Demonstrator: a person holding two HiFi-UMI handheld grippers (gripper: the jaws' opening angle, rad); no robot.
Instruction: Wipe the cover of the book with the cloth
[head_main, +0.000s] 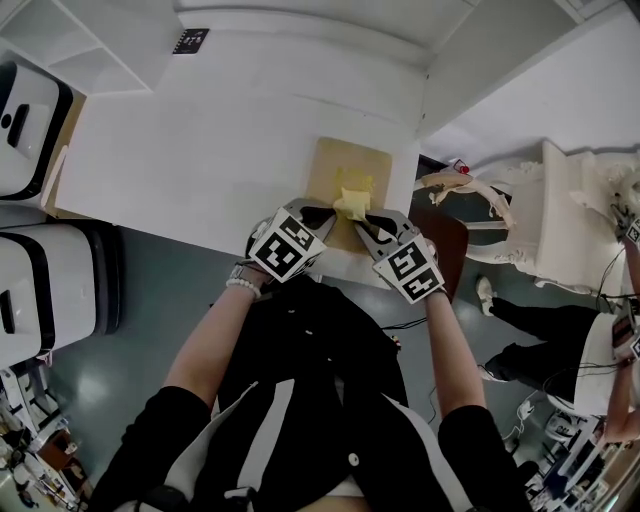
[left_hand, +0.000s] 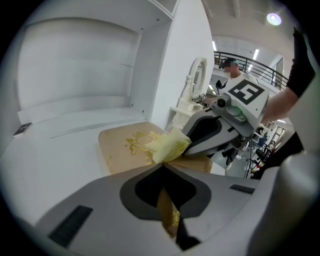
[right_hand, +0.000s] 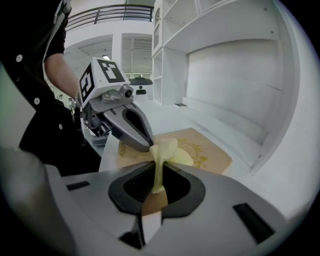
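A tan book (head_main: 345, 170) with gold ornament lies flat at the near edge of the white table (head_main: 200, 150). A crumpled yellow cloth (head_main: 352, 203) rests on its near part. My right gripper (head_main: 368, 222) is shut on the cloth (right_hand: 172, 152), which bunches up from between its jaws (right_hand: 159, 165) over the book (right_hand: 207, 155). My left gripper (head_main: 322, 214) is shut, and its tips (right_hand: 145, 146) rest on the cover just left of the cloth. In the left gripper view the closed jaws (left_hand: 161, 166) sit right behind the cloth (left_hand: 167, 145) and the book (left_hand: 122, 145).
White shelving and a back wall (right_hand: 235, 80) enclose the table. Two white machines (head_main: 40, 260) stand at the left. An ornate white chair (head_main: 560, 210) and a seated person (head_main: 540, 320) are at the right. A small marker tag (head_main: 190, 40) lies far back on the table.
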